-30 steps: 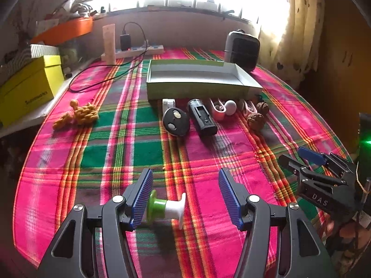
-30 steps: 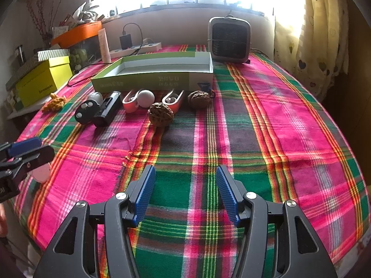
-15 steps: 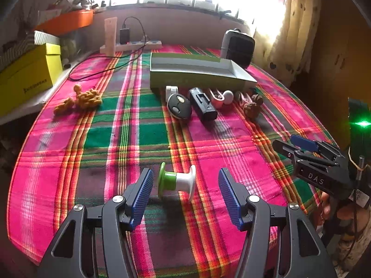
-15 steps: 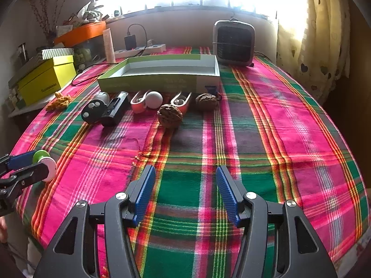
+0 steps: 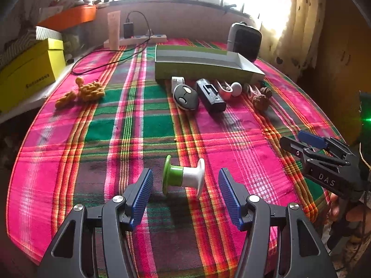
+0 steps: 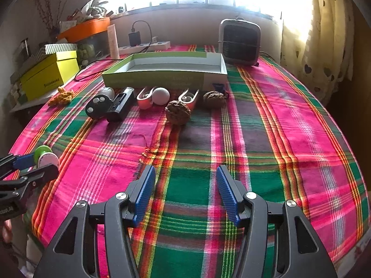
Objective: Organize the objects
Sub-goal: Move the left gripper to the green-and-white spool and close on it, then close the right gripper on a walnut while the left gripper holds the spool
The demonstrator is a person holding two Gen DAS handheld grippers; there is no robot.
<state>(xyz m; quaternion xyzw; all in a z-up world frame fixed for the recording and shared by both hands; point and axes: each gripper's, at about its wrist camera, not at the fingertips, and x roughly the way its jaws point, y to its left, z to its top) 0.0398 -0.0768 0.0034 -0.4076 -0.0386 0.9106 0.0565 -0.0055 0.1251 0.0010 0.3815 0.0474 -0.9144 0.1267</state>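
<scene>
A green and white spool [image 5: 184,177] lies on its side on the plaid cloth, just ahead of my open left gripper [image 5: 185,191]; it also shows in the right wrist view [image 6: 46,156]. My right gripper [image 6: 183,190] is open and empty over the cloth; it shows at the right of the left wrist view [image 5: 301,143]. A green and white box [image 6: 167,70] stands at the back. In front of it lie a black key fob [image 5: 185,97], a black case [image 5: 211,95], a white ball [image 6: 160,95] and two walnuts [image 6: 177,113].
A yellow knotted rope [image 5: 85,91] lies at the left. A yellow box [image 5: 27,74] sits on a side shelf. A small heater [image 6: 240,42] and a power strip [image 5: 139,40] with a cable stand at the back. The table edge is close below both grippers.
The spool has left my left gripper's left finger and now lies free between the open fingers, further ahead. My left gripper has drawn back and lowered. The right gripper has barely moved.
</scene>
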